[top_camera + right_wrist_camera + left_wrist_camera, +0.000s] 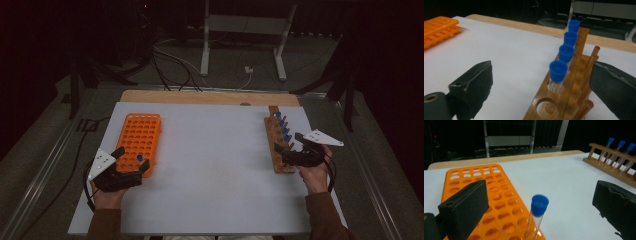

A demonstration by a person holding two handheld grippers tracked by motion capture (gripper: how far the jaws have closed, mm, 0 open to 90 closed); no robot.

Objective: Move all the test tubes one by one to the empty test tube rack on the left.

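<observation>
My left gripper [131,172] sits lower left of the high view, jaws spread wide and clear of the blue-capped clear test tube [537,216], which stands upright in a near-corner hole of the orange plastic grid rack [140,137], so it looks released there. Mid-frame, bare white tabletop [215,165]. Right of centre, my right gripper [286,154], jaws open and gripping nothing, lines up on the nearest of four blue-capped tubes [557,75] in the wooden rack [277,145], probably the next pick.
</observation>
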